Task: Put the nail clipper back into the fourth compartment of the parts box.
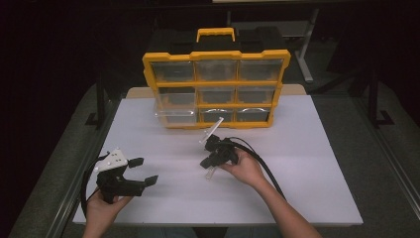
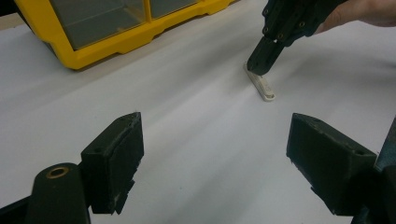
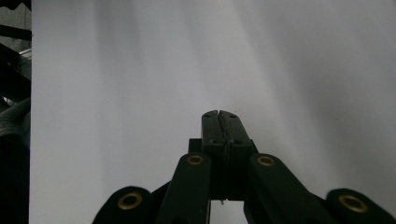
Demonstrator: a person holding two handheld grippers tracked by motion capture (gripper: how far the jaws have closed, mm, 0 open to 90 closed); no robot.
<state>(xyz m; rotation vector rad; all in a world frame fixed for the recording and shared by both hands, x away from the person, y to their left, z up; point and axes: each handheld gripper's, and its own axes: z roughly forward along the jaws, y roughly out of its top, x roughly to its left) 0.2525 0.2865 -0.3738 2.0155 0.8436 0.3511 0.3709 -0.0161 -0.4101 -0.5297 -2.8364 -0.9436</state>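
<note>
A small flat white piece [image 1: 210, 173] [image 2: 262, 86] lies on the white table [image 1: 302, 163], near its middle. My right gripper [image 1: 207, 162] [image 2: 261, 63] [image 3: 219, 114] points down at the table with its jaws shut together. Their tips rest at the far end of the piece, and I cannot tell whether they pinch it. My left gripper [image 1: 144, 170] [image 2: 219, 158] is held low at the table's front left. Its jaws stand wide open with nothing between them, and they face the piece from a distance.
A yellow organiser case [image 1: 216, 55] [image 2: 107, 46] with clear drawers stands upright at the back of the table. Its bottom-left drawer [image 1: 173, 115] sticks out a little. The right gripper's black cable [image 1: 265, 166] trails back along the forearm. Dark floor surrounds the table.
</note>
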